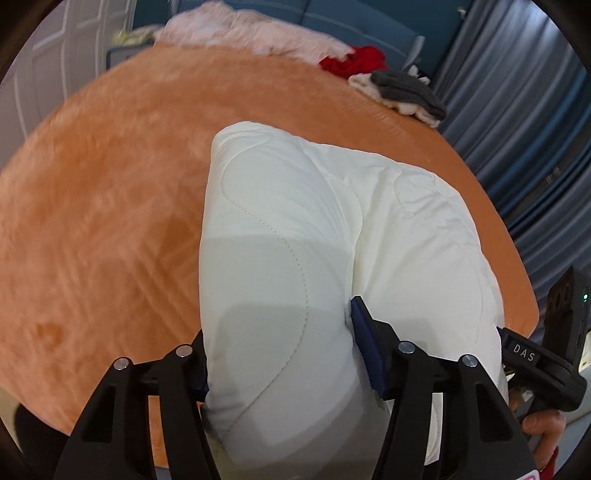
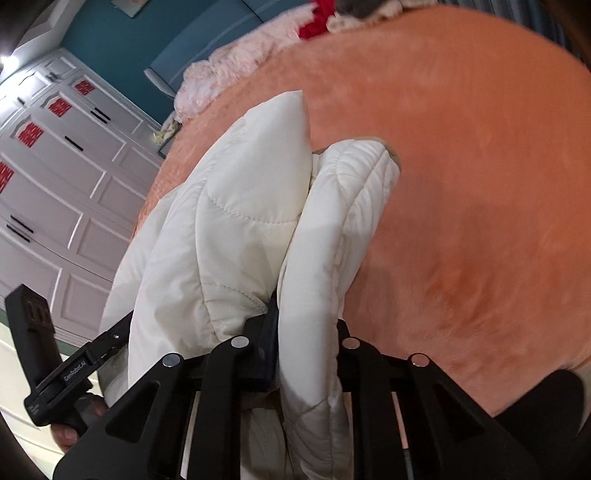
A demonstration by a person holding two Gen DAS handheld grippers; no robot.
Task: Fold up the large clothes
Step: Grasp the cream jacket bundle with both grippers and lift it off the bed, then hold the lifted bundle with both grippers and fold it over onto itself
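Observation:
A thick white quilted jacket (image 1: pixel 295 221) is bunched up over an orange bed cover (image 1: pixel 92 221). In the left wrist view my left gripper (image 1: pixel 282 369) is shut on a fat fold of it, blue pads pressing in from both sides. The rest of the jacket spreads away toward the bed's far right. In the right wrist view my right gripper (image 2: pixel 306 332) is shut on a narrower fold of the same jacket (image 2: pixel 229 229), with its right finger hidden behind the fabric. The jacket hangs off both grippers above the orange bed cover (image 2: pixel 480 184).
A pink fluffy blanket (image 1: pixel 240 26), a red garment (image 1: pixel 354 61) and a grey and white pile (image 1: pixel 406 92) lie at the bed's far end. Blue-grey curtains (image 1: pixel 517 110) close the right side. White wardrobe doors (image 2: pixel 55 184) stand to the left.

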